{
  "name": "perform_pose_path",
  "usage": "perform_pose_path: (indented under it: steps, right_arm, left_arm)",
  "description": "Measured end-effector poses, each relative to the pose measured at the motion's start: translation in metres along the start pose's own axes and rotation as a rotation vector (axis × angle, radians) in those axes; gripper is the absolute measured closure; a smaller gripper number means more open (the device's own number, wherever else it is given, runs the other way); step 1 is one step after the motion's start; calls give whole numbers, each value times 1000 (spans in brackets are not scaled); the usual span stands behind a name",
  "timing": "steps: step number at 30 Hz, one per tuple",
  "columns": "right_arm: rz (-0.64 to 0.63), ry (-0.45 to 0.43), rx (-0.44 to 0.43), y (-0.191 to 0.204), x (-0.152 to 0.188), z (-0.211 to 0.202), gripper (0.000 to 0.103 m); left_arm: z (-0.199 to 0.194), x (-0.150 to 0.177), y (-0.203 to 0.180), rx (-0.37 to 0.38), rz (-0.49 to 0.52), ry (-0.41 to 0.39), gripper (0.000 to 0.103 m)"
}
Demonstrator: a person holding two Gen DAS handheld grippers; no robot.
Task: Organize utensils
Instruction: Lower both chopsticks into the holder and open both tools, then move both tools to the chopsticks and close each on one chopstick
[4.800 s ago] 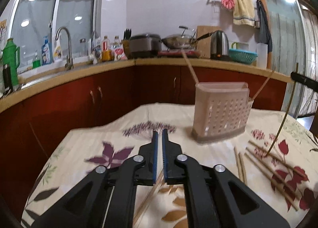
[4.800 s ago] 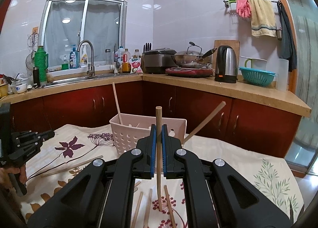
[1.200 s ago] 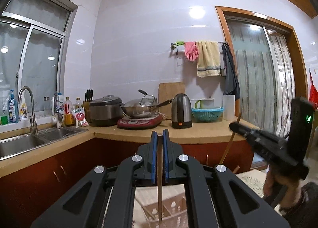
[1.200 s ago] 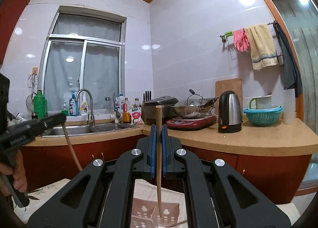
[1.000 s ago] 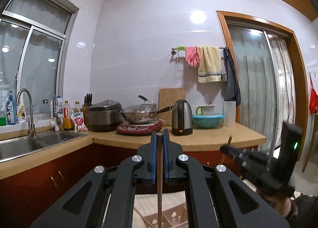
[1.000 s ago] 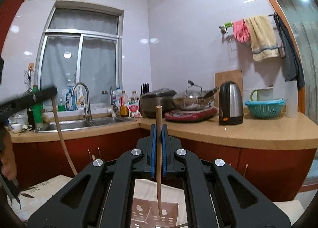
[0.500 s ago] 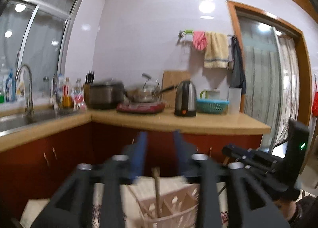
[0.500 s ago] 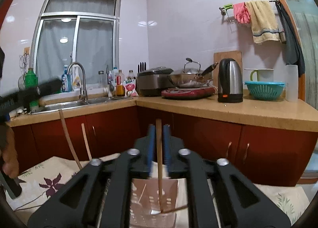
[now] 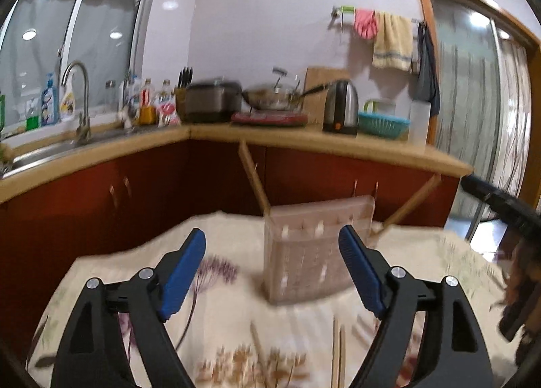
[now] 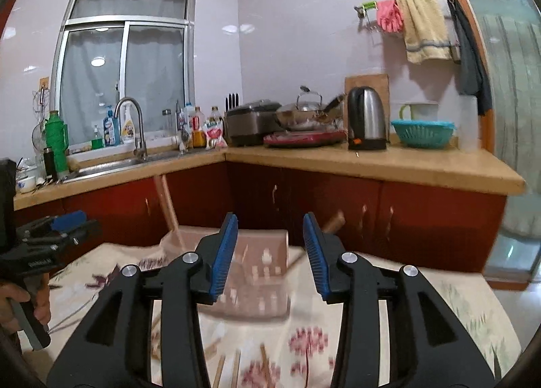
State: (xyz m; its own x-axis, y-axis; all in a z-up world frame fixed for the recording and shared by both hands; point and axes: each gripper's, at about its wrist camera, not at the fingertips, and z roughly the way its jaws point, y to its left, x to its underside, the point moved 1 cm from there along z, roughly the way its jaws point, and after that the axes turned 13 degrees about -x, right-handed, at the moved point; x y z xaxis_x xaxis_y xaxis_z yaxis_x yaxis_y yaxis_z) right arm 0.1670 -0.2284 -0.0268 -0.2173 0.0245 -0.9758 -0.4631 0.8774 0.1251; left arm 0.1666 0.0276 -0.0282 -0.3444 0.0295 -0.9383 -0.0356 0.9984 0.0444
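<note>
Each wrist camera sits behind its tool, looking forward and slightly downward over the desk [image 9: 236, 313]. Both views share the perforated holder [image 9: 314, 252] at close range and the kitchen counter [image 10: 389, 165] behind.

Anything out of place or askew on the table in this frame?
Yes. Several chopsticks lie loose on the tablecloth before the basket. Two chopsticks in the basket lean outward, one left, one right. Nothing looks spilled or broken.
</note>
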Motion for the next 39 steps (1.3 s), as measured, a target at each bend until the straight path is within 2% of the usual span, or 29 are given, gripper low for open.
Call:
perform_pose_path:
  steps: [4,8,12,19,25,27,28,35,39]
  right_arm:
    - [2,62,16,13,36,-24,63]
    - [22,160,-1,26,81,-40,64]
    - [20,253,-32,39,119,-50,72]
    - [36,413,-81,54,175,-54,78]
    - [54,493,-69,52,198,-56,81]
    - [42,496,-50,50,199,-59,94]
    - [43,498,-41,47,199,-60,96]
    - [52,493,-32,42,198,-64,96]
    - [51,494,-32,42,198,-64,96]
  left_arm:
    - [-14,35,1,-32,22,51,24]
    - [-30,70,-3,-44,49,108,24]
    - [-47,98,-10,-45,76,148,28]
    - [-59,139,-17,-40,101,239,35]
    - [-69,164,-27,-18,137,292,44]
    - [-70,170,-30,-10,146,309,48]
    - [-69,173,-31,-9,151,320,50]
    - [-56,173,-23,-39,116,358,58]
    - [-48,180,-22,-50,137,407,65]
